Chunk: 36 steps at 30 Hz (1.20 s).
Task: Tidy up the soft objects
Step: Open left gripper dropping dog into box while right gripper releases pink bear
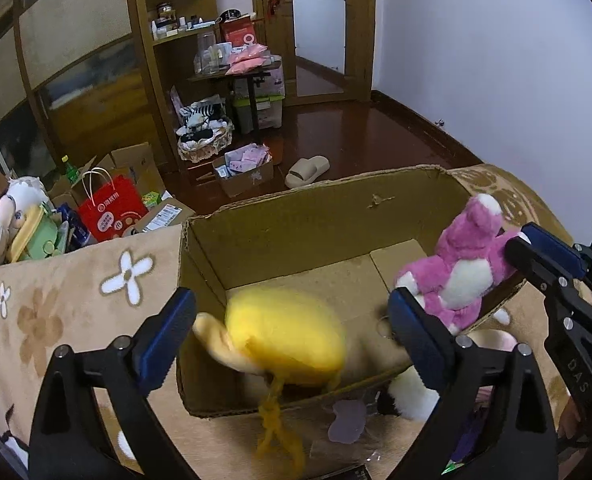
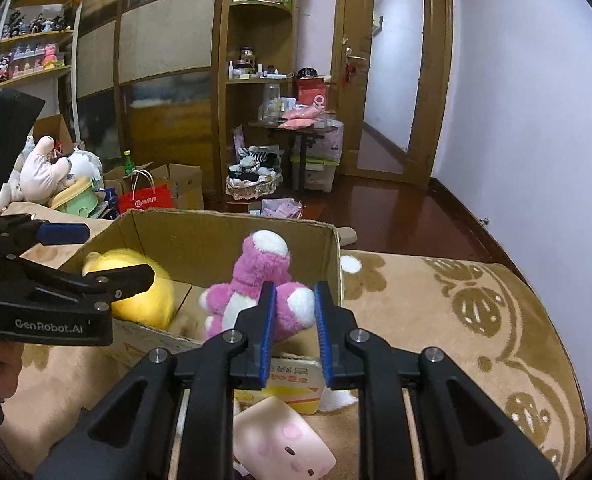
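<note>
A duck toy [image 2: 136,292] is seen inside the box [image 2: 224,236], left of a bear toy [image 2: 256,280], on the bed [image 2: 436,312].

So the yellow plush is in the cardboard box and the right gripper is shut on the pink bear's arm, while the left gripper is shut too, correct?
Not quite: the left gripper is open, its fingers spread wide with the yellow plush loose between them, as the left wrist view shows. The right gripper does pinch the pink bear over the cardboard box.

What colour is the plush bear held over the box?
Pink with white patches; the plush bear shows best in the right wrist view.
</note>
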Tool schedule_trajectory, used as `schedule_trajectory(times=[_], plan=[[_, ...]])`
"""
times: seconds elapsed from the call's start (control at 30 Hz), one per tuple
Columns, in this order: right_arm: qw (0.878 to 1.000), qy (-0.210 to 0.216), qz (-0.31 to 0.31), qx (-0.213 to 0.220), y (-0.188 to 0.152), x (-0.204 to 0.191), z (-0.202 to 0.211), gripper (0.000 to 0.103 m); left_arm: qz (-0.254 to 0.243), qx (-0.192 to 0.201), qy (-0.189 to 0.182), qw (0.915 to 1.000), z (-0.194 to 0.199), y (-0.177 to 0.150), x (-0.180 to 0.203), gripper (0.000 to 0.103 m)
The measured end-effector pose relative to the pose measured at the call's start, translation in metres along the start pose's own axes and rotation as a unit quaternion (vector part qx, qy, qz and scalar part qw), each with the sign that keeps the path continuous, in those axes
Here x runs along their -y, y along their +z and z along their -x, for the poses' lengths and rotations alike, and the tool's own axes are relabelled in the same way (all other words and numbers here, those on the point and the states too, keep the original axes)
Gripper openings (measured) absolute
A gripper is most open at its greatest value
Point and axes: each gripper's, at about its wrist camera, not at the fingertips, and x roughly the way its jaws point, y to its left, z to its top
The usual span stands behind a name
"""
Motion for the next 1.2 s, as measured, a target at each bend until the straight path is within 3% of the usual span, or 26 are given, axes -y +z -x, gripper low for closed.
schedule_trajectory(times=[0.1, 0.23, 0.37, 0.43, 0.57, 0.63, 0.73, 1.2], plan=[[1.0, 0.01, -0.009, -0.003, -0.002, 0.003, 0.0, 0.02, 0.001, -0.001, 0.007, 1.0, 0.0, -0.002, 0.002, 0.1], [1.0, 0.014, -0.013, -0.002, -0.003, 0.006, 0.005, 0.02, 0.024, -0.004, -0.02, 0.9995, 0.003, -0.008, -0.002, 0.102], [1.0, 0.017, -0.02, -0.006, -0.006, 0.01, 0.012, 0.024, 0.037, 0.001, -0.01, 0.9993, 0.012, -0.014, -0.006, 0.102], [1.0, 0.017, -0.022, -0.007, -0.008, 0.011, 0.019, 0.041, 0.033, -0.003, -0.001, 0.9994, 0.016, -0.016, -0.006, 0.102], [1.0, 0.018, -0.016, -0.004, -0.009, 0.012, 0.03, 0.061, 0.034, -0.013, 0.011, 0.9993, 0.025, -0.022, -0.004, 0.102], [1.0, 0.019, -0.015, -0.001, -0.01, 0.012, 0.038, 0.076, 0.038, -0.021, 0.014, 0.9989, 0.027, -0.025, -0.004, 0.102], [1.0, 0.02, -0.018, 0.002, -0.01, 0.013, 0.05, 0.089, 0.038, -0.031, 0.011, 0.9987, 0.035, -0.03, -0.002, 0.102], [0.999, 0.032, -0.036, -0.009, -0.032, 0.012, 0.095, 0.091, 0.066, -0.071, 0.011, 0.9952, 0.073, -0.062, 0.002, 0.102]])
